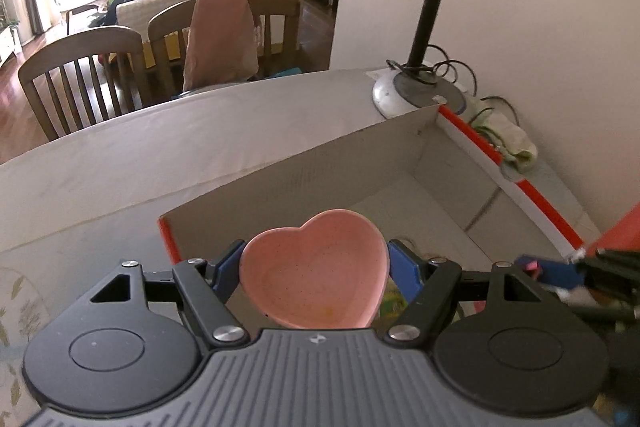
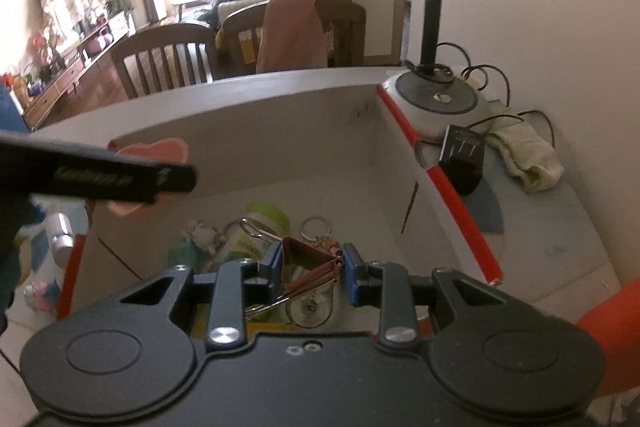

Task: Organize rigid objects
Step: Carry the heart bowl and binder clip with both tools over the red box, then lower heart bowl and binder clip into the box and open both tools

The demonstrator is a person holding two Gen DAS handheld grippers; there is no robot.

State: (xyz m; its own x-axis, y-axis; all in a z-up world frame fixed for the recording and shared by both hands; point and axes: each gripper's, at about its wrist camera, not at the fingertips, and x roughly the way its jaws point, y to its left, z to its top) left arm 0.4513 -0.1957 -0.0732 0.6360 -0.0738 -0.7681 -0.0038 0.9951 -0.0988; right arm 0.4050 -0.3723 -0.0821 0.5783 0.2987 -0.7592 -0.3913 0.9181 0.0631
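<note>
Left wrist view shows the left gripper (image 1: 315,263) clamped on a pink heart-shaped dish (image 1: 316,271), its blue pads (image 1: 404,267) pressing the dish's two flanks so the hollow faces up and the point sits back toward the tool body. Just ahead of and below the fingers lies the open cardboard box (image 1: 420,131) with red-taped edges; the dish hangs above its near wall, seemingly so it can be lowered inside. Ahead and to the right of the box stands a desk lamp (image 1: 416,91). Right wrist view shows the right gripper (image 2: 310,263) closed on a rose-gold binder clip (image 2: 308,263), squeezed across its folded body with the wire handles trailing back toward the tool. Below it, the box floor already holds small items: key rings (image 2: 316,227), a green piece and a small figure, too blurred to name. Both loads look ready for release, and dropping the clip first would likely keep the dish from landing on it.
</note>
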